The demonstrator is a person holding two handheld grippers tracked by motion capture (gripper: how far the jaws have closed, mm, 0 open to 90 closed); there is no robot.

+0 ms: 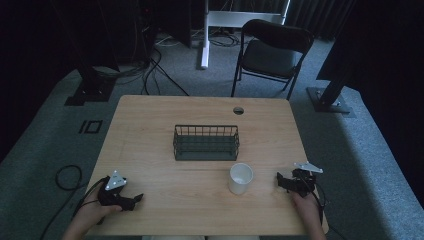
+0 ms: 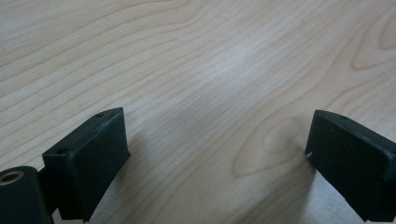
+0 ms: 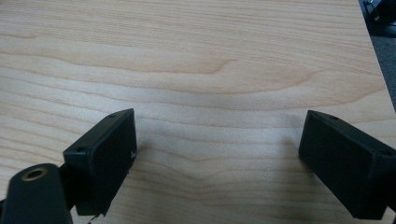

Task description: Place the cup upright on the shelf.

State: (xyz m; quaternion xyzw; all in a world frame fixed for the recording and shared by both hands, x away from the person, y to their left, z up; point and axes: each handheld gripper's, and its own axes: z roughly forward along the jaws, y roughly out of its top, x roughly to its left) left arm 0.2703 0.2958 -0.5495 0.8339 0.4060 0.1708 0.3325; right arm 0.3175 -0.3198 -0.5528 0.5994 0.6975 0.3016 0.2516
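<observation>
Grippers apart, left gripper [image 1: 134, 199], right gripper [image 1: 281, 180], both jaws spread, mug [image 1: 240, 178] seemingly empty

I see a pale tabletop [image 1: 150, 125] with wavy brown wood grain, a dark green wire basket [image 1: 206, 142] and a plain white cup [image 1: 240, 178]. My left tongs [image 1: 135, 200] and right tongs [image 1: 281, 179] are matte black; the floor [image 1: 45, 135] is grey carpet.

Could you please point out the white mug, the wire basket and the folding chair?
White mug [image 1: 241, 178], high view, on its outer side wall.
Wire basket [image 1: 206, 148], high view, on its near wall.
Folding chair [image 1: 269, 58], high view, on its seat.
</observation>
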